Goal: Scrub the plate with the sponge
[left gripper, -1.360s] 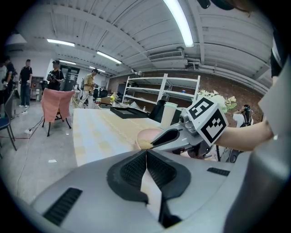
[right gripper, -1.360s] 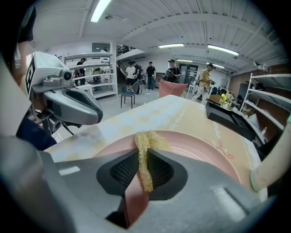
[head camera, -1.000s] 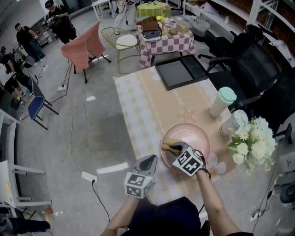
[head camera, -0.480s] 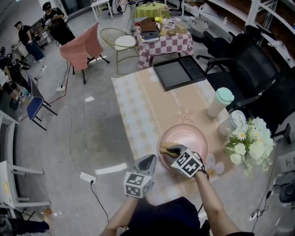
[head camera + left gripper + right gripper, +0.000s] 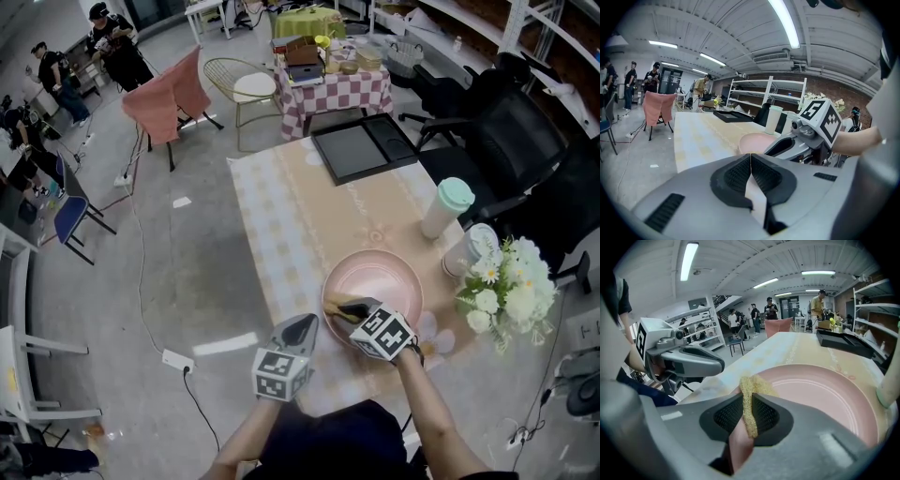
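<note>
A table (image 5: 291,216) in a pale checked cloth fills the centre of the head view, with a black tray (image 5: 361,148) at its upper end. At right stand a white cup with a green lid (image 5: 451,206), a second lidded cup (image 5: 476,248) and white flowers (image 5: 506,291). At upper left, a chair draped in pink cloth (image 5: 173,94) and people (image 5: 117,42); a power strip (image 5: 178,359) lies lower left

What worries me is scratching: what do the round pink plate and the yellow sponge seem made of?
The round pink plate: likely glazed ceramic or melamine; smooth sheen, concentric rings. The yellow sponge: coarse, matte, open-textured foam or scouring fibre, squashed thin between the right gripper's jaws.
</note>
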{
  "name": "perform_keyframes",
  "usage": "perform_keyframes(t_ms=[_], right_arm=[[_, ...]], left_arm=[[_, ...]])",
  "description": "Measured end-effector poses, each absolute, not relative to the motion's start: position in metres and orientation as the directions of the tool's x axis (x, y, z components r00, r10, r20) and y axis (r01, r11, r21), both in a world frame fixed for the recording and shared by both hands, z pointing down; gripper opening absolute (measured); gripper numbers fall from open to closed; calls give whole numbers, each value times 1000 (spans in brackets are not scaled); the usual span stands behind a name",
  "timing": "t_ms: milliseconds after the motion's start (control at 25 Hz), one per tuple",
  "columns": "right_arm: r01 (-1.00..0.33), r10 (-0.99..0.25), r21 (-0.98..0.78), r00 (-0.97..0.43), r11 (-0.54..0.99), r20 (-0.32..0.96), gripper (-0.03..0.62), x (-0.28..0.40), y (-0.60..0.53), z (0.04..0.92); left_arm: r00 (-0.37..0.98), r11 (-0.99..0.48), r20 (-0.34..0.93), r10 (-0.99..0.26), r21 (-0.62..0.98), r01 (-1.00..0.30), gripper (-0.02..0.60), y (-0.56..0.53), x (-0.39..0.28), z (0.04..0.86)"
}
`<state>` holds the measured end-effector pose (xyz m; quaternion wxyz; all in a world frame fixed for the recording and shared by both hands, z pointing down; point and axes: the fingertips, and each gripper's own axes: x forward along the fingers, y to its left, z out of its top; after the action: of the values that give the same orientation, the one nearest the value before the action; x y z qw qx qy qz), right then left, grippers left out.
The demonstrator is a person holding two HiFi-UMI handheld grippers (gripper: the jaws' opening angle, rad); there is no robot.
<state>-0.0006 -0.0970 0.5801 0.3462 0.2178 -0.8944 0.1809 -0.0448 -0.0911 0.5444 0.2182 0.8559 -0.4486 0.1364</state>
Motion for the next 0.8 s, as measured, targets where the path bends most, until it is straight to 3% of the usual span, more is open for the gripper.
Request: perform_keyframes(t_ms=[800], right_arm=[[-492, -200, -332, -751, 805, 630, 58, -2, -80, 570]], left_arm=[[560, -499, 426, -711, 255, -828, 12, -89, -41, 543]])
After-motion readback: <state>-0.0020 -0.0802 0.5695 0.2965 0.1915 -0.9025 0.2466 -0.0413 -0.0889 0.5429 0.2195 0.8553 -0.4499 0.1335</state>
